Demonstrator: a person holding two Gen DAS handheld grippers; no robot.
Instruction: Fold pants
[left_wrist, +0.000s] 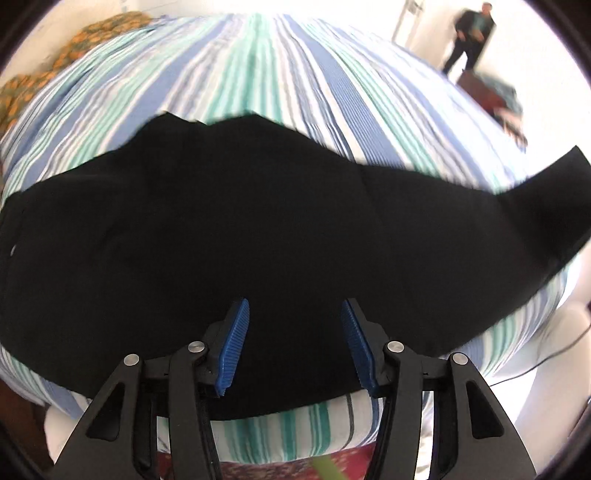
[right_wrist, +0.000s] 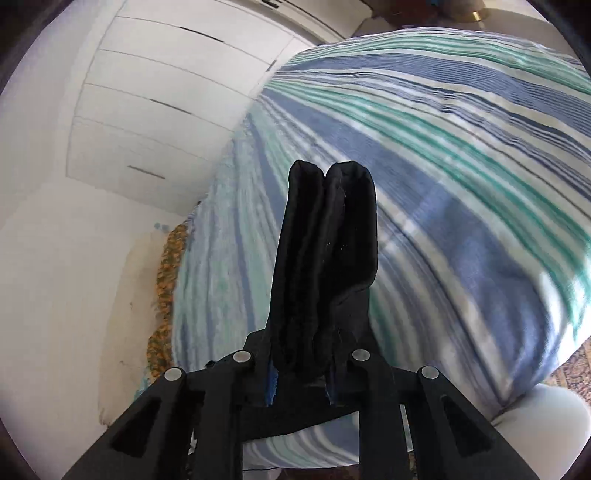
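The pants (left_wrist: 236, 229) lay spread across the bed (left_wrist: 258, 81), directly ahead of and beneath the left gripper (left_wrist: 294, 345), extending to its left and right. A person (left_wrist: 471, 37) stood far ahead to its right. A bunched fold of pants (right_wrist: 325, 258) sat between the right gripper (right_wrist: 301, 384) fingers, the bed beyond, a wardrobe (right_wrist: 155, 103) to its left.

We see the black pants (left_wrist: 229, 221) spread wide across the striped bed (left_wrist: 258, 74), one end trailing to the right edge. Our left gripper (left_wrist: 295, 314) hangs over their near edge, blue pads (left_wrist: 234, 343) apart, nothing pinched between the jaws. A blurred person (left_wrist: 471, 35) stands far right.
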